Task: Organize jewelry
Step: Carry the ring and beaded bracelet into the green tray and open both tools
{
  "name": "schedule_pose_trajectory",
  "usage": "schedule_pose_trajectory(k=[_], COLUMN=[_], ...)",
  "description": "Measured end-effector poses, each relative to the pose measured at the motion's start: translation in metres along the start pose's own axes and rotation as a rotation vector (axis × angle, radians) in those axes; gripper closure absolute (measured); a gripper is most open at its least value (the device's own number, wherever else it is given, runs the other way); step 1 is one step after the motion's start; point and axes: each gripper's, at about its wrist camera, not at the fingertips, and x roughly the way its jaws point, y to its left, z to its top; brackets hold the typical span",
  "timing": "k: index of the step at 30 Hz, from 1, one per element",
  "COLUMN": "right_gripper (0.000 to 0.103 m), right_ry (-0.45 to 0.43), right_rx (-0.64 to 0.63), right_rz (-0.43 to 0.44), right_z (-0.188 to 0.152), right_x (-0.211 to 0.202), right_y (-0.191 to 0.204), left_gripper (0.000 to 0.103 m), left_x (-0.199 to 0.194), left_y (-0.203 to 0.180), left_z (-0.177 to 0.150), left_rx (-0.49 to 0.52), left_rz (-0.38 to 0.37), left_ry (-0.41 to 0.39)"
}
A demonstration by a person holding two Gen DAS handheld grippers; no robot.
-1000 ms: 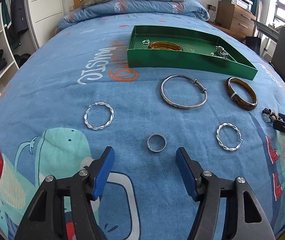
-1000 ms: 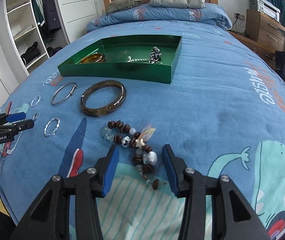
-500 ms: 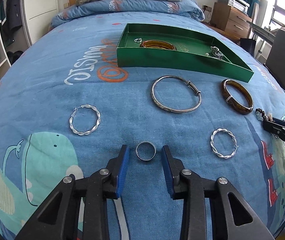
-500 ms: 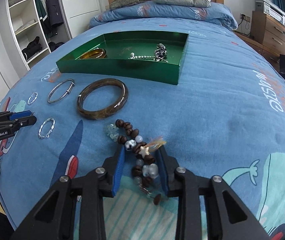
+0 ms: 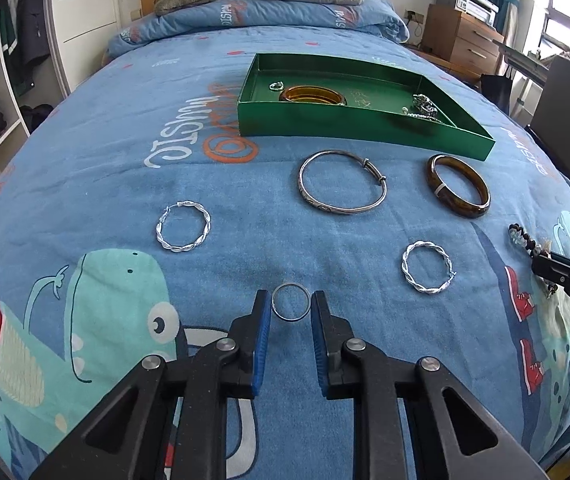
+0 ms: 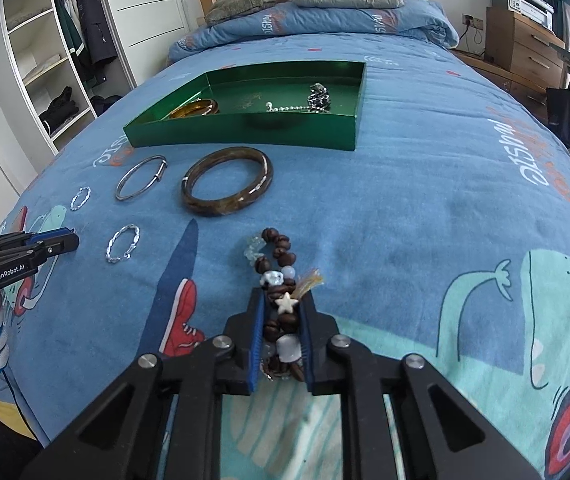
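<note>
Nearest the bed's foot edge, the left gripper (image 5: 291, 312) has just been closing around a small silver ring (image 5: 291, 302), pads touching its sides. Both twisted hoops (image 5: 183, 227) lie beyond, then the silver bangle (image 5: 342, 182) and brown bangle (image 5: 458, 185), clear of the green tray (image 5: 349, 128). Since a second ago the right gripper (image 6: 282, 320) has closed onto the beaded bracelet (image 6: 281, 276).

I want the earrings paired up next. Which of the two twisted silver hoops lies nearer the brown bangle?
The twisted hoop just below the brown bangle. The other hoop lies far off to the left, past the silver bangle.
</note>
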Motion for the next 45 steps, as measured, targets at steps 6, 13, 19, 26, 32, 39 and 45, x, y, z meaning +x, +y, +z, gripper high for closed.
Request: schedule_pose_trajectory(k=[6,13,19,26,32,39,45], right_gripper=[0.088,0.088,0.088,0.088,0.088,0.088,0.088], right_ry=[-0.036,-0.089,-0.143,-0.212,-0.263,-0.272,-0.192], right_rx=[0.008,0.004,-0.001,-0.023,-0.054,-0.075,-0.119], right_rz=[0.001,-0.007,-0.019,-0.036,-0.049,-0.036,0.026], right_z=[-0.009,-0.013,-0.002,0.047,0.115,0.193,0.220], right_x=[-0.029,-0.063,-0.087,-0.101,-0.089,-0.029,0.054], right_y=[0.011,0.022,0.025,0.026,0.026,0.024,0.033], left_gripper=[0.083,0.083,0.083,0.083,0.083,0.083,0.083], left_x=[-0.029,-0.059,-0.078,-0.088,-0.076,-0.024,0.045], left_y=[0.000,-0.001,-0.002,-0.007,-0.013,-0.013,-0.025], left_z=[-0.005,-0.010,-0.002,0.037,0.102,0.189,0.239], left_rx=[0.003,0.013,0.024,0.053,0.055,0.042,0.064], left_rz=[0.006,0.007,0.011,0.015,0.005,0.015,0.021], left_ry=[-0.040,-0.084,-0.121,-0.165,-0.188,-0.173,-0.111])
